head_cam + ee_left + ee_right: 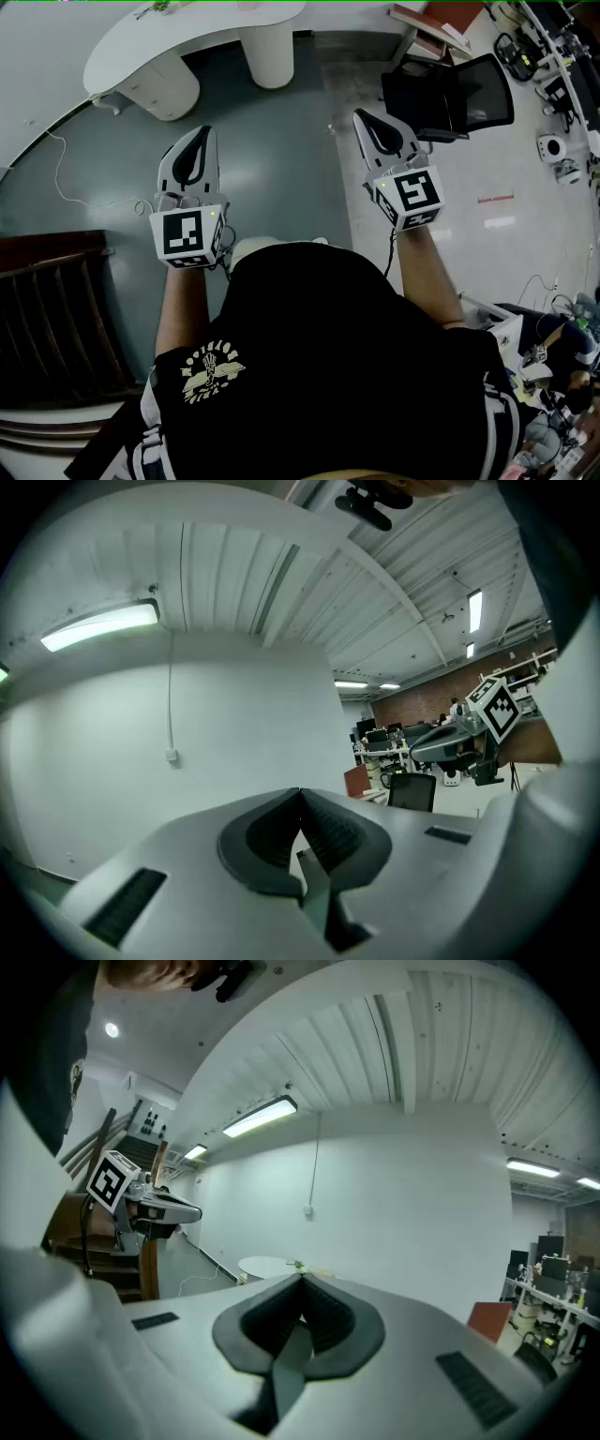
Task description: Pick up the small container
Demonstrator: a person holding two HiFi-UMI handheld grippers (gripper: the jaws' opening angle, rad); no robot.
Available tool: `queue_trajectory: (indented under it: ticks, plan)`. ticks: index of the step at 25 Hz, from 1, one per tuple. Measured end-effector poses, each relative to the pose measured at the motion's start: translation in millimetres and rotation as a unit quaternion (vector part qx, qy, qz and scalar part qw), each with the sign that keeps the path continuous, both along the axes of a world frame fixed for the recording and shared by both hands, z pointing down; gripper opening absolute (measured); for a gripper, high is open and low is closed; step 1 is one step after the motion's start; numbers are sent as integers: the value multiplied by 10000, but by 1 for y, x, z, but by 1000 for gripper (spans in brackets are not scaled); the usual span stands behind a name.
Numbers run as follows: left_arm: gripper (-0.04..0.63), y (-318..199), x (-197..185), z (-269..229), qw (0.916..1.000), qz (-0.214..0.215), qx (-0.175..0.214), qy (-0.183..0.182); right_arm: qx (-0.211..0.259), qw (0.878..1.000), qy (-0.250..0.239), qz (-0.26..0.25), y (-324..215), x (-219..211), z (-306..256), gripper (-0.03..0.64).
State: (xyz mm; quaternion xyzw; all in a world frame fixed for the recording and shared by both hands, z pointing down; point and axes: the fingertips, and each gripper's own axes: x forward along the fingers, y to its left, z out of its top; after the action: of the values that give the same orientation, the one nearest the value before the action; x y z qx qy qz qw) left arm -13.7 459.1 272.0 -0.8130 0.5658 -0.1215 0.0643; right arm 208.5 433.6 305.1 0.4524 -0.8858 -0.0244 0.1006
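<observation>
The left tool (200,133) and the right tool (364,117) are being held above the floor (272,178), with the jaws of each being pressed fully together.

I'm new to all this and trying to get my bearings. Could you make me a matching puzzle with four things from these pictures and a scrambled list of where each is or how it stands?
Things:
1. white curved table
2. black office chair
3. dark wooden staircase
4. white two-jaw left tool

Places or states:
A. jaws together, nothing between them
B. top right of the head view
C. lower left edge of the head view
D. top left of the head view

Pairs: 1-D, 2-B, 3-C, 4-A.
</observation>
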Motion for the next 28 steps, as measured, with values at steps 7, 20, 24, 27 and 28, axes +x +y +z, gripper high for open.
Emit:
queue_trajectory:
  ticks: [7, 20, 24, 27, 28]
  plan:
    - [21, 18, -6, 6, 9996, -202, -146, 141, -65, 9997, -59, -217, 11, -11, 1, 29]
    - [21, 8, -47, 28, 9970, -665, -388, 88, -679, 9937, -2, -892, -19, -44, 26, 252]
    - [21, -22, -44, 32, 9980, -488, -392, 99, -780, 9912, -332, -1012, -35, -42, 22, 251]
    - [21, -53, -44, 33, 9989, -269, -344, 140, -754, 9926, -363, -885, -61, -40, 17, 252]
    - [21, -66, -46, 33, 9991, -221, -320, 176, -735, 9934, -329, -817, -72, -40, 16, 252]
